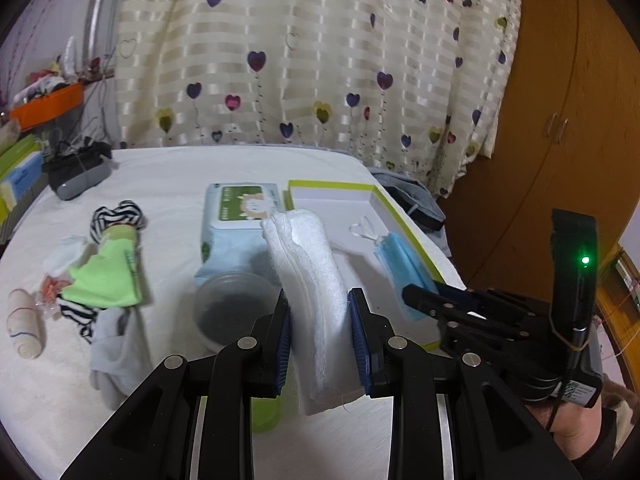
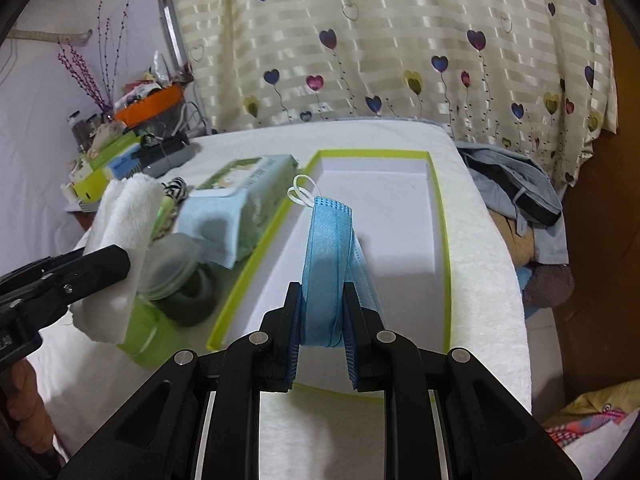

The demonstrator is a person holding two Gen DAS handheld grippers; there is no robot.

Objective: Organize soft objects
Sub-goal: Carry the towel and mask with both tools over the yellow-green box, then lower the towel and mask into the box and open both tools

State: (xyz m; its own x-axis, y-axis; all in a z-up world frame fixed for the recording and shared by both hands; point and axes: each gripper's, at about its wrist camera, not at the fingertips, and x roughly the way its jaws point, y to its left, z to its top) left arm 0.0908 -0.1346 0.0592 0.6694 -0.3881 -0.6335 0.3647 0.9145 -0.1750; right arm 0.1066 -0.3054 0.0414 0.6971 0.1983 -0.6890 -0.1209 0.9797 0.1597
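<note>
1. Your left gripper (image 1: 320, 320) pinches the folded white towel (image 1: 308, 264) upright between its pads, above the wipes pack (image 1: 236, 220).
2. Your right gripper (image 2: 322, 320) clamps the blue face mask (image 2: 326, 256), held over the green-rimmed box (image 2: 438, 216).

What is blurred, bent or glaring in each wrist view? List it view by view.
Left wrist view: the socks pile is motion-smeared, the folded white towel in the left gripper is sharp, and a green LED glares. Right wrist view: fisheye bends the green-rimmed box, the blue face mask in the right gripper is crisp, and the clear lid is soft.
</note>
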